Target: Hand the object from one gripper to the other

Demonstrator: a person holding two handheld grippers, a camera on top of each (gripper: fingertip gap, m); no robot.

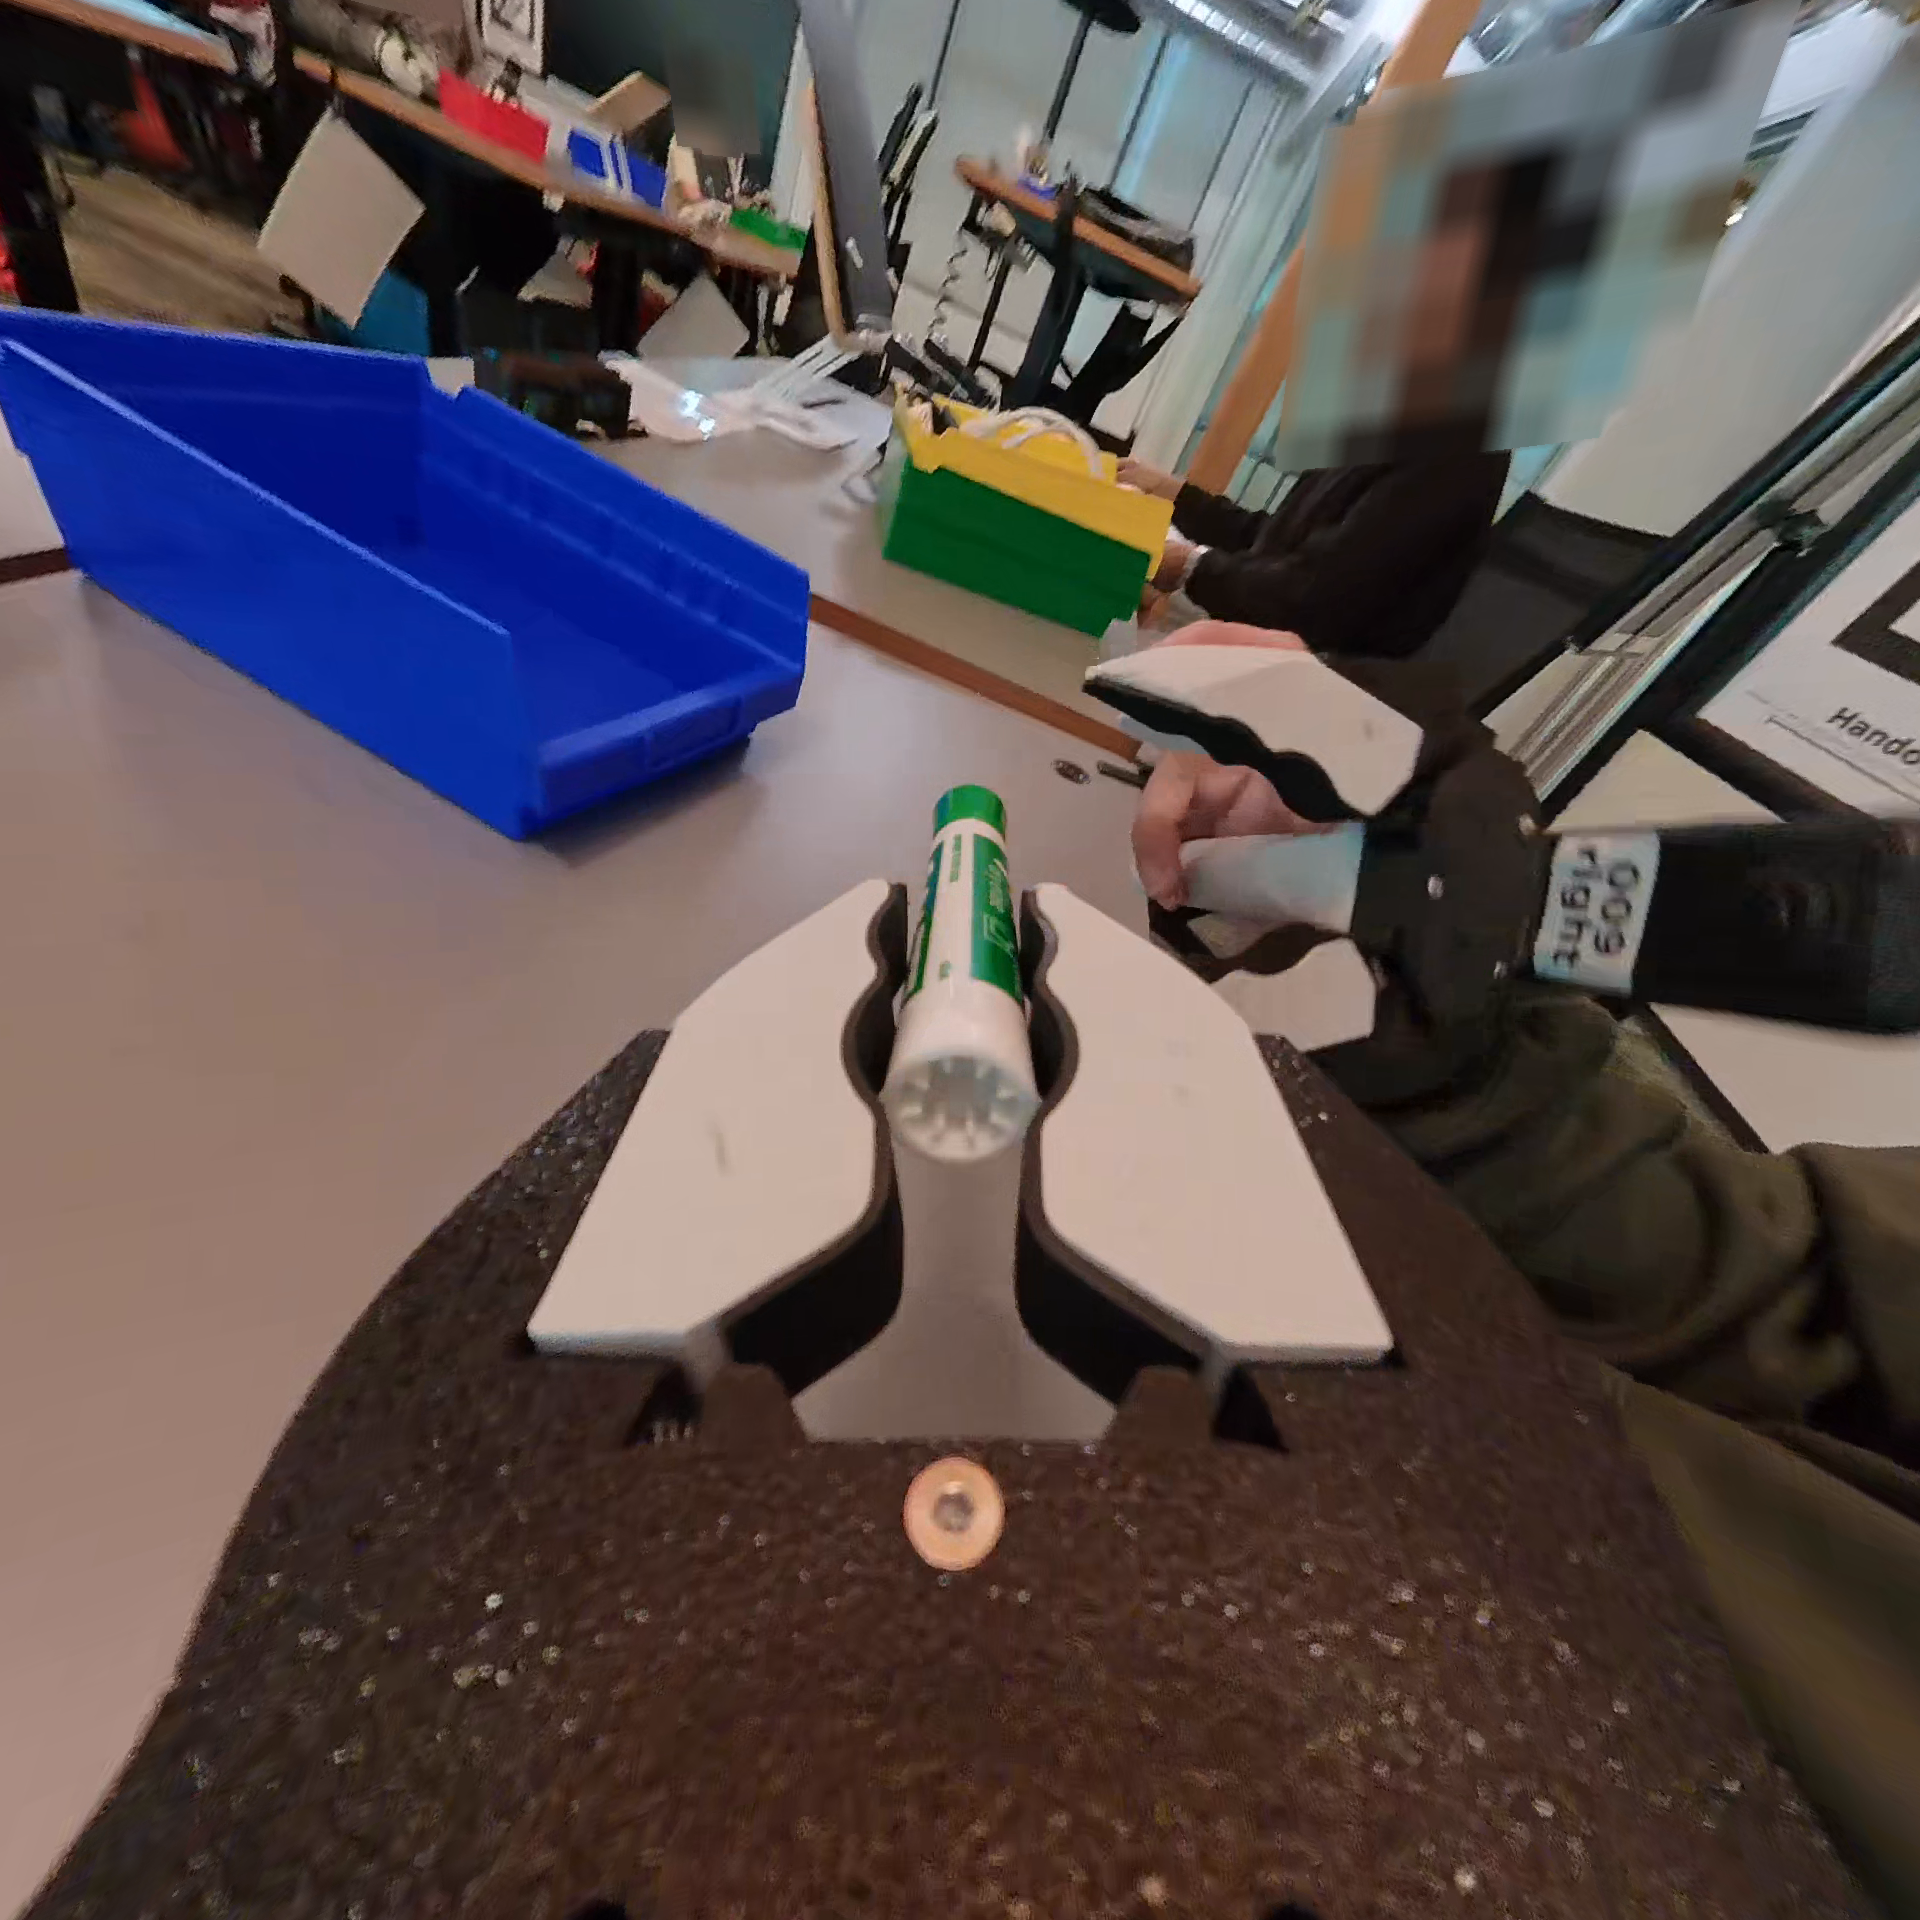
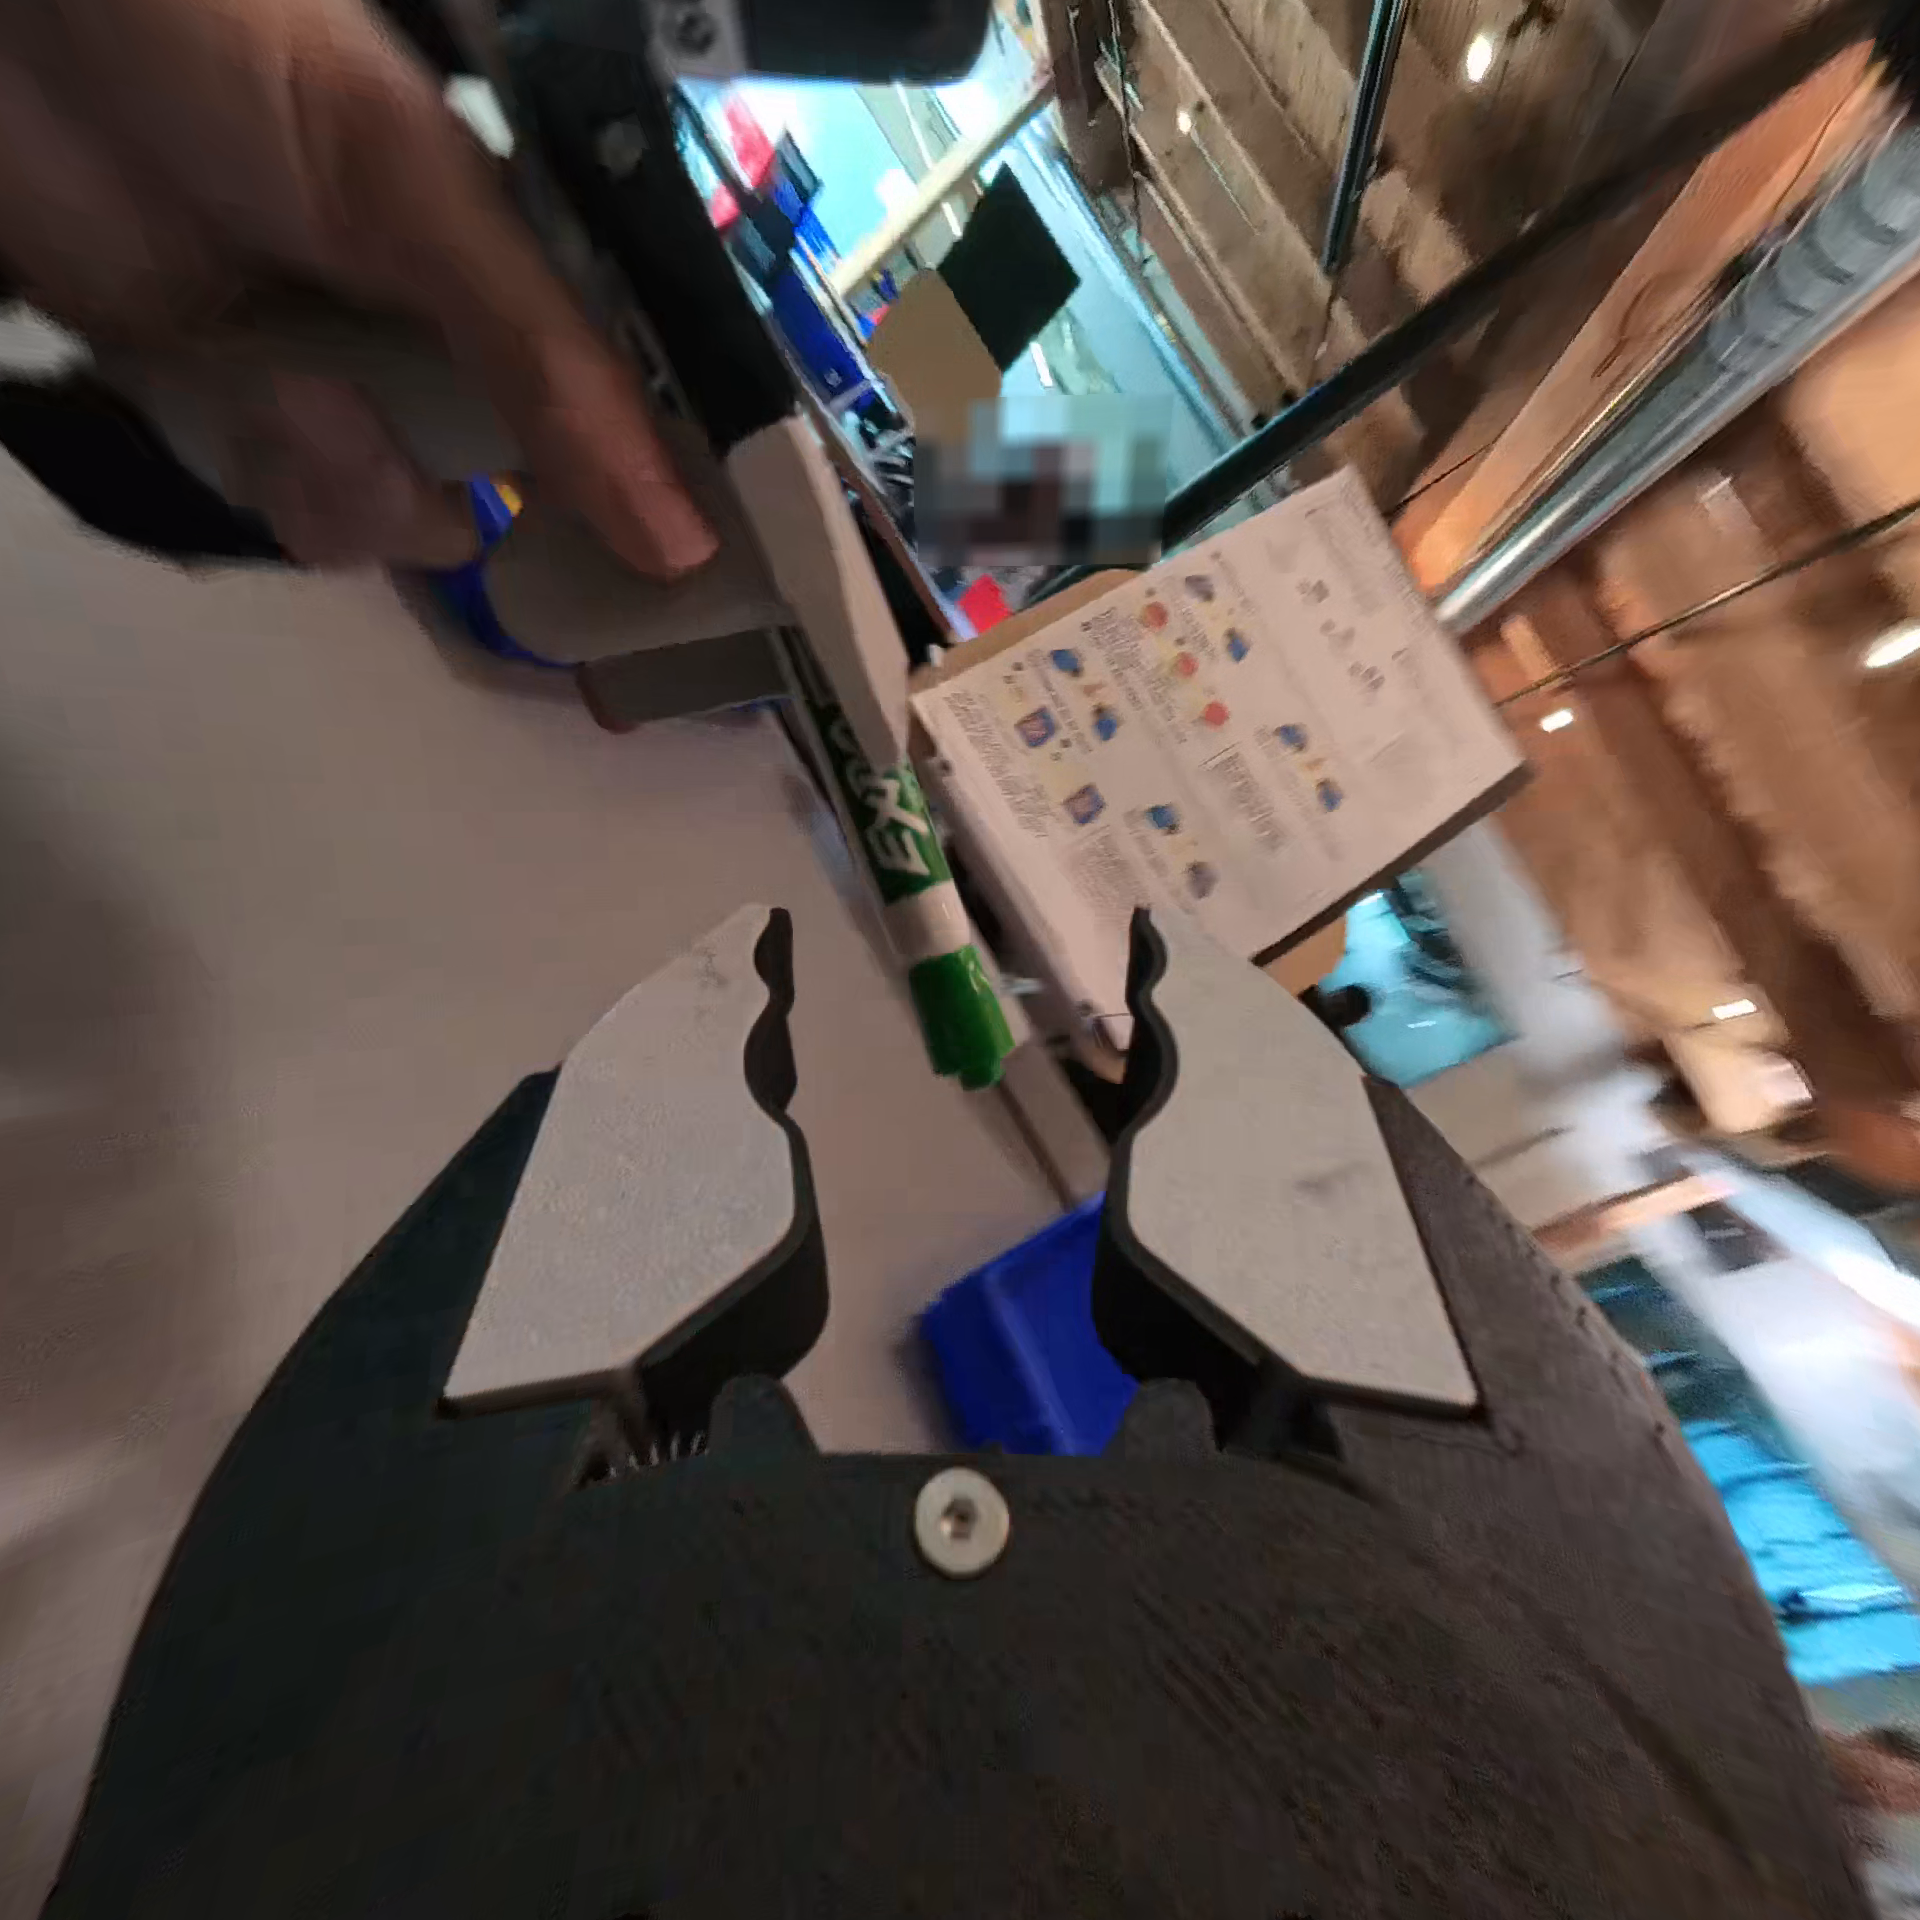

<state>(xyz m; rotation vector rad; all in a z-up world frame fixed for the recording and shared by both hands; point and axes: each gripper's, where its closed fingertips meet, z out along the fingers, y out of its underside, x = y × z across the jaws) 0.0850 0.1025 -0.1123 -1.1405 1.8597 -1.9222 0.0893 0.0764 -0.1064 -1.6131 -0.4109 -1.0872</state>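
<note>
Gripping a green marker above the bench, the left tongs stay out of it; right tongs gape, cap between them. Releasing early could drop it.

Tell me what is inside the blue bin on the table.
From the left wrist view, the blue bin shows only bare blue floor and walls, nothing in it. The near wall hides a strip of floor just behind it, so that strip cannot be checked.
</note>
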